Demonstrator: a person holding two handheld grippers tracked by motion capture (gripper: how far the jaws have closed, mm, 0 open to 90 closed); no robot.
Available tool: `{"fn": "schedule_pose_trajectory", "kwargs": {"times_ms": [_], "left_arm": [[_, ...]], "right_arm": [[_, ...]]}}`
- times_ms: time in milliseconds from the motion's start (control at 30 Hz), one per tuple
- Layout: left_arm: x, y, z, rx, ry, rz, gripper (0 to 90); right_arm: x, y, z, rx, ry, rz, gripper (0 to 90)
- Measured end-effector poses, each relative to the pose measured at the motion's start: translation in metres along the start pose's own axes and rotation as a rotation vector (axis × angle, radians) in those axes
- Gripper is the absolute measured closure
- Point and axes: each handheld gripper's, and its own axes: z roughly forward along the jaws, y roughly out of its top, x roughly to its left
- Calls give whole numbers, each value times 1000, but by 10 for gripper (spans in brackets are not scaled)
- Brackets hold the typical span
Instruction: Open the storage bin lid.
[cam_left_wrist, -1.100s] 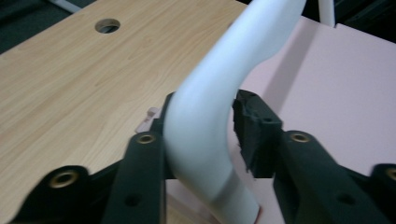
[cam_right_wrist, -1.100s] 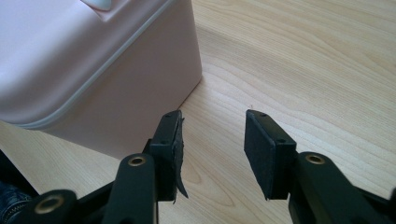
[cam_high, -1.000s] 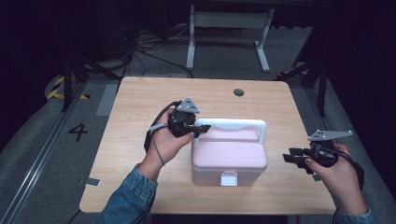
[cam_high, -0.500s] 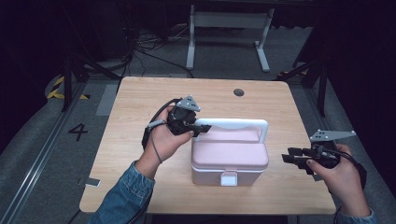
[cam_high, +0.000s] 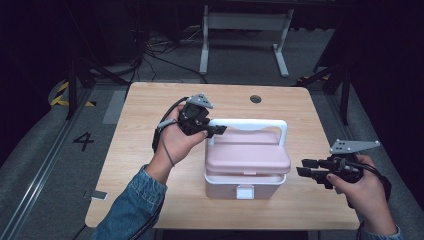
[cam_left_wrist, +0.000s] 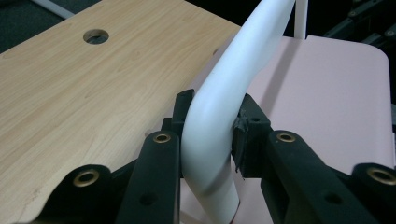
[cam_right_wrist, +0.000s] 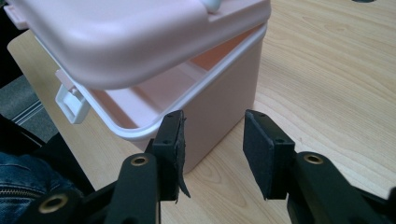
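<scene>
pink box is seated near the desk's front edge, right of centre. white handle is stood upright; its left corner is clamped by the left gripper, jaws closed on the smooth rounded plastic. lid is seen raised off the base in the right gripper view, gap open along the rim, white latch hanging free. right gripper is held just beside the box's right wall, not touching, jaws apart with nothing between. bare wood-grain surface is left clear toward the back and left edges; a round cable hole is set near the back edge.
</scene>
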Motion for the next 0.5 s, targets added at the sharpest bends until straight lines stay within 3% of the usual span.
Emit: {"fn": "schedule_pose_trajectory", "kwargs": {"times_ms": [200, 500], "left_arm": [[7, 5, 1, -14, 5, -21, 737], [13, 10, 2, -23, 8, -48, 735]], "right_arm": [[5, 1, 2, -18, 21, -23, 689], [9, 3, 11, -85, 54, -105, 852]]}}
